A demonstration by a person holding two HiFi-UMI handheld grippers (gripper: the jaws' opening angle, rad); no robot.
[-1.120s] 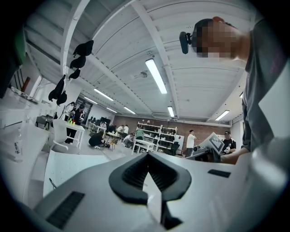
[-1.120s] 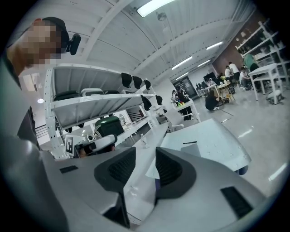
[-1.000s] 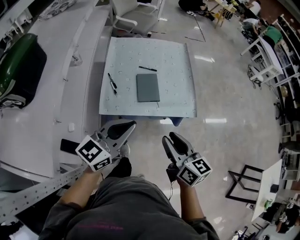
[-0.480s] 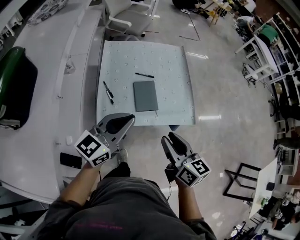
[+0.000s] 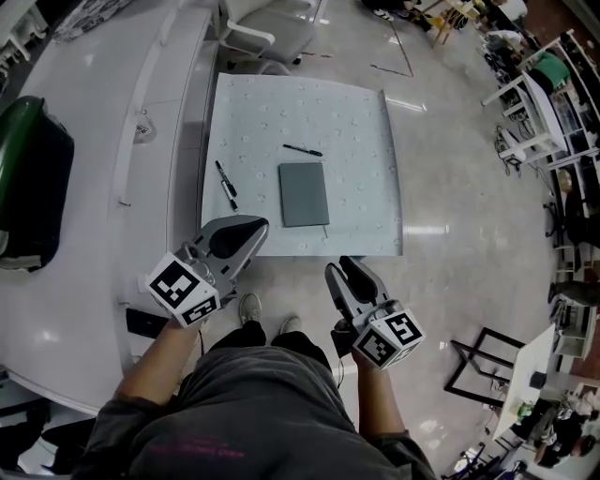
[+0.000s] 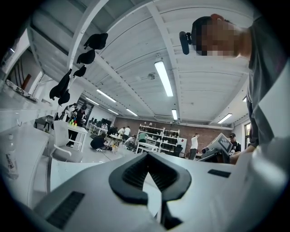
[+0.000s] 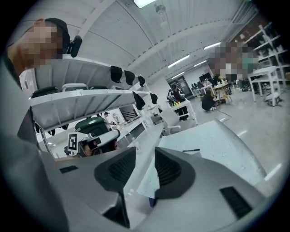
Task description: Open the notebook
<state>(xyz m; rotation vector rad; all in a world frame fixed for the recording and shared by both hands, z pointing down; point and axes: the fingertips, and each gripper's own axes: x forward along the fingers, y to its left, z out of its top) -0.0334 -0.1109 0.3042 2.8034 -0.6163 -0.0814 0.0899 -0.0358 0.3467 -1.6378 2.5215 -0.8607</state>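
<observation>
A closed grey notebook [image 5: 304,194] lies flat on the pale dotted mat [image 5: 356,112] of a small table. One black pen [image 5: 303,150] rests just beyond it, and two more pens [image 5: 225,183] lie to its left. My left gripper [image 5: 261,225] hovers over the mat's near left corner, fingertips together and nothing held; in the left gripper view [image 6: 147,156] its pads meet at the tip. My right gripper [image 5: 345,265] hangs over the floor short of the table's near edge. Its pads [image 7: 167,170] stand slightly apart and empty. The right gripper view shows the mat [image 7: 213,145] and a pen [image 7: 191,150], not the notebook.
A long white bench [image 5: 94,141] runs along the left with a green and black bag [image 5: 28,178] and a dark phone [image 5: 150,322] on it. An office chair [image 5: 272,28] stands beyond the table. Shelving [image 5: 553,103] and a black stand [image 5: 478,366] are at the right.
The table and notebook have come nearer in the head view. My left gripper now reaches over the mat's near left corner. Both grippers keep the same jaw state.
</observation>
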